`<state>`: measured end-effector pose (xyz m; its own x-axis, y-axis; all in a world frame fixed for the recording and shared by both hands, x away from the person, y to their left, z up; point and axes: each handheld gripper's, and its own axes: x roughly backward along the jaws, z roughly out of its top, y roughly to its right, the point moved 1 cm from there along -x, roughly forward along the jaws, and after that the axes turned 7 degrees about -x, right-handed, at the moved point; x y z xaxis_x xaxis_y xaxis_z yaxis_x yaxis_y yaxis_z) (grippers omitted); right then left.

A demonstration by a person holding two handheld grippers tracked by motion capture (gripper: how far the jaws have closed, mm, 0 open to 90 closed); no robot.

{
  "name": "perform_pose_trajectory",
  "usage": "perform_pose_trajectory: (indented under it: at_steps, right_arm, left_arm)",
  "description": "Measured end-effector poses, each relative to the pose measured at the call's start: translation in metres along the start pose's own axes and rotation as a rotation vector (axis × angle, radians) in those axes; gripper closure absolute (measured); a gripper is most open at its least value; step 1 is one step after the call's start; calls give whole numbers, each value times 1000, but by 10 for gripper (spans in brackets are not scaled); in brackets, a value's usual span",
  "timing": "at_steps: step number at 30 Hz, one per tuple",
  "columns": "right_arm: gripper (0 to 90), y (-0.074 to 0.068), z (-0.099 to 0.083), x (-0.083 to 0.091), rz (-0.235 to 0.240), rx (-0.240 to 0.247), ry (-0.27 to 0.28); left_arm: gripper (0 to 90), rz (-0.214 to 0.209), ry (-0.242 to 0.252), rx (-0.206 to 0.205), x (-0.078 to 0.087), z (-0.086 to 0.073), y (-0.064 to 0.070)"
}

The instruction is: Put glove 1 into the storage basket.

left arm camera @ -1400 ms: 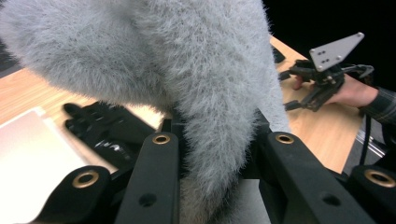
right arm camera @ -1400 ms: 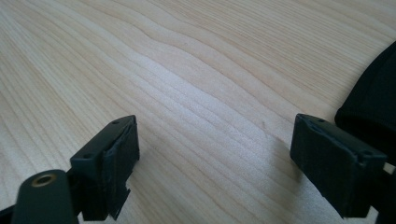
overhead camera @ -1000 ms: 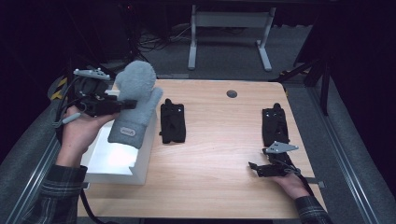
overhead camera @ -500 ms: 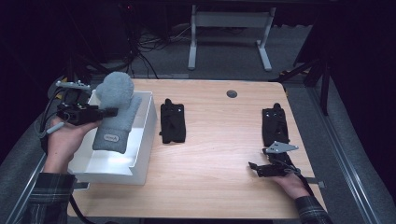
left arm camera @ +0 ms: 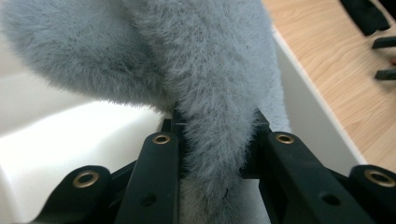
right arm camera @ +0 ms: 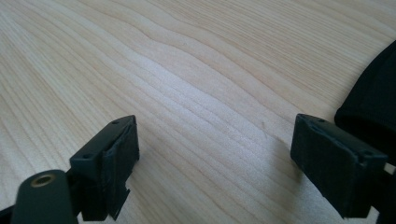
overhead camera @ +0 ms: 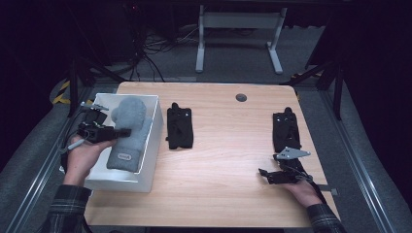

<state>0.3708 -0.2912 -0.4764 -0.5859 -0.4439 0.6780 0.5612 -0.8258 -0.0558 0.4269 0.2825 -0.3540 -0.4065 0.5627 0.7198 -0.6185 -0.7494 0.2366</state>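
Observation:
A fuzzy grey hat (overhead camera: 128, 131) with a pompom hangs over the white box (overhead camera: 154, 127) at the table's left, its lower end down inside the box. My left gripper (overhead camera: 121, 132) is shut on the hat's middle; in the left gripper view the grey fur (left arm camera: 219, 93) is pinched between both black jaws. My right gripper (overhead camera: 265, 174) rests low on the wooden table (overhead camera: 228, 141) at the front right, jaws wide open and empty. In the right gripper view (right arm camera: 215, 154) bare wood lies between the fingertips.
A black pouch-like item (overhead camera: 179, 126) lies on the table just right of the box. Another black item (overhead camera: 285, 130) lies at the right, just behind my right gripper; its edge (right arm camera: 373, 93) shows beside the right jaw. A round cable hole (overhead camera: 241, 97) sits near the far edge.
My left gripper has carried the grey hat leftwards from the box's right rim and lowered it into the box. The right gripper has stayed still.

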Motion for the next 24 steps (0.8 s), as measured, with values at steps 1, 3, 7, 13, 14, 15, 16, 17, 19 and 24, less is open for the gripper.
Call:
perform_pose_trajectory:
  at_steps: [1,3,7,13,14,15,16,17,19,24]
  right_arm:
    - [155,0,0,0,0,0,0]
    - [155,0,0,0,0,-1,0]
    - [155,0,0,0,1,-1,0]
    - [155,0,0,0,1,-1,0]
    - [155,0,0,0,0,-1,0]
    - [155,0,0,0,1,0,0]
    - [155,0,0,0,0,0,0]
    - [155,0,0,0,1,-1,0]
    - [155,0,0,0,1,-1,0]
    - [154,0,0,0,0,-1,0]
  left_arm:
    - [745,-3,-15,7,-5,-2,-2]
    - [745,-1,-37,7,-12,-6,-4]
    - [745,-9,-56,27,-24,-11,-10]
    - [742,-17,-120,49,-46,-22,-25]
    - [741,-16,-139,46,-48,-24,-27]
    - [740,-11,-154,44,-52,-25,-29]
    - [739,4,-168,46,-56,-27,-31]
    - [736,15,-181,42,-58,-28,-33]
    - [734,30,-188,50,-61,-31,-37]
    - [678,55,-198,80,-64,-37,-47]
